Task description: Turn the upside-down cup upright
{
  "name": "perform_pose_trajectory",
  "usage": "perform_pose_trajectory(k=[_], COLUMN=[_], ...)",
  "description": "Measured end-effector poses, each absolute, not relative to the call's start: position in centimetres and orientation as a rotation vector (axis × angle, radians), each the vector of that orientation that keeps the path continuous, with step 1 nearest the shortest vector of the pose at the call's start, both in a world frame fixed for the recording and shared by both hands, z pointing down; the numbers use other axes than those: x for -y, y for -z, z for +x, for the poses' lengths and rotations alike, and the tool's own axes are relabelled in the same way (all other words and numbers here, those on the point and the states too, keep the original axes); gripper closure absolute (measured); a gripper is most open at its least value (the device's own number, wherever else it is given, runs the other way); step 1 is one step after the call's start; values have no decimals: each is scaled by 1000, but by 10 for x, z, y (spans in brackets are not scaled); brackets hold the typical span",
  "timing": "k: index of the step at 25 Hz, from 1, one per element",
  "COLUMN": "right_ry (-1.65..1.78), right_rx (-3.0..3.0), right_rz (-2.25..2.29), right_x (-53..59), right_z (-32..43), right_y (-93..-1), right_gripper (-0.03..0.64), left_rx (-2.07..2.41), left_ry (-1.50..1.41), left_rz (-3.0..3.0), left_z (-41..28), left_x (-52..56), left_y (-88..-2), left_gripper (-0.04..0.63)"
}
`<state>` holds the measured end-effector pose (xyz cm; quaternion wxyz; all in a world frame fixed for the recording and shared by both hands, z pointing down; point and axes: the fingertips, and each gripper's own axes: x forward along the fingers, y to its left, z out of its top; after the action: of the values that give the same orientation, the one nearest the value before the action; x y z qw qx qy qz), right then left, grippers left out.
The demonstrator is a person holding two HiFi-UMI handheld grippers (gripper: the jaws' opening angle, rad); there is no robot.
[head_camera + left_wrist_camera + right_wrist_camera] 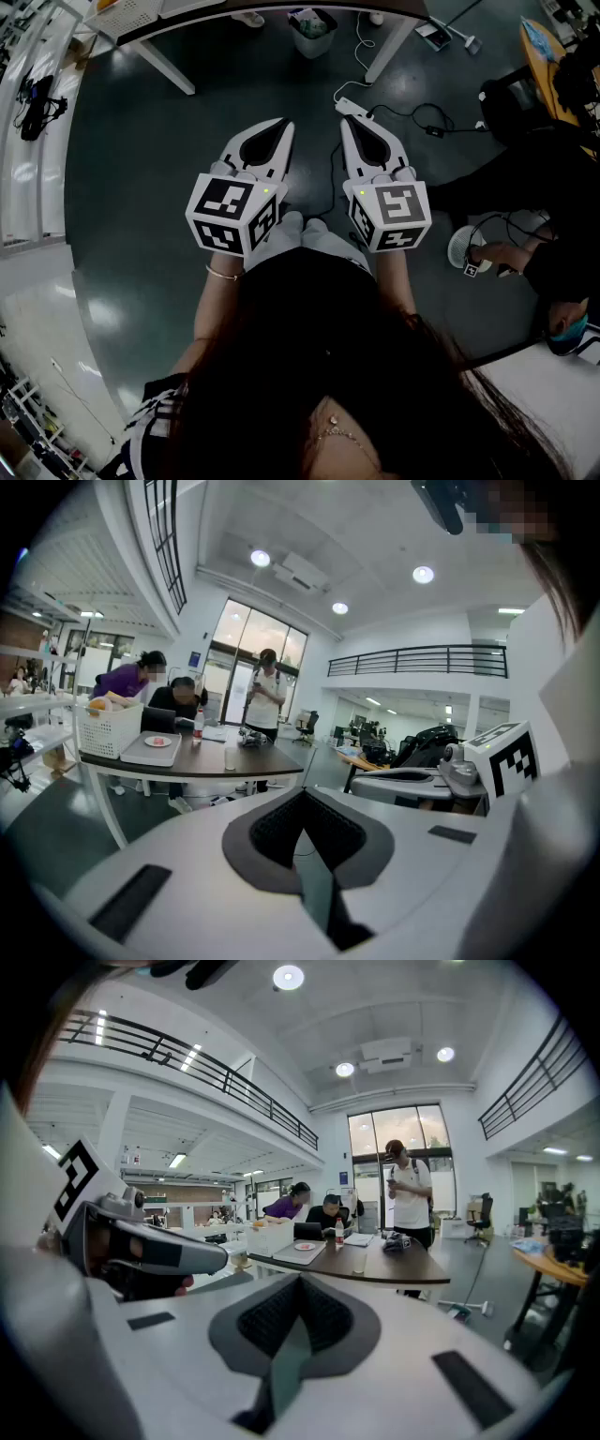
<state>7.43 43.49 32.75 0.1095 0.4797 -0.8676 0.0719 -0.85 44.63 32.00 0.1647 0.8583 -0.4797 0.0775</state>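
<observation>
Here the left tongs (281,125) and right tongs (345,122) point slightly down, side by side, closed, empty.

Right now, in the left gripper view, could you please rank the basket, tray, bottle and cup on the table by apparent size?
1. white basket
2. grey tray
3. bottle and cup: they look too alike to rank, and both are far off and small.
</observation>
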Motion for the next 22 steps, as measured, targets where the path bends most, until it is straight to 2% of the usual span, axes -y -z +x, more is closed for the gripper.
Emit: perform_pose_trajectory(k=[22], right_ry=[-233], right_rx=[2611], right_rz=[1382], right_x=[-408], right_z=[111], right_y=[-330], right_gripper=[598], left_rx=[1418], left_ry=[-232], left_rz=[2389], left_z=[24], left_x=[-430], left_y=[-326], left_gripper=[591])
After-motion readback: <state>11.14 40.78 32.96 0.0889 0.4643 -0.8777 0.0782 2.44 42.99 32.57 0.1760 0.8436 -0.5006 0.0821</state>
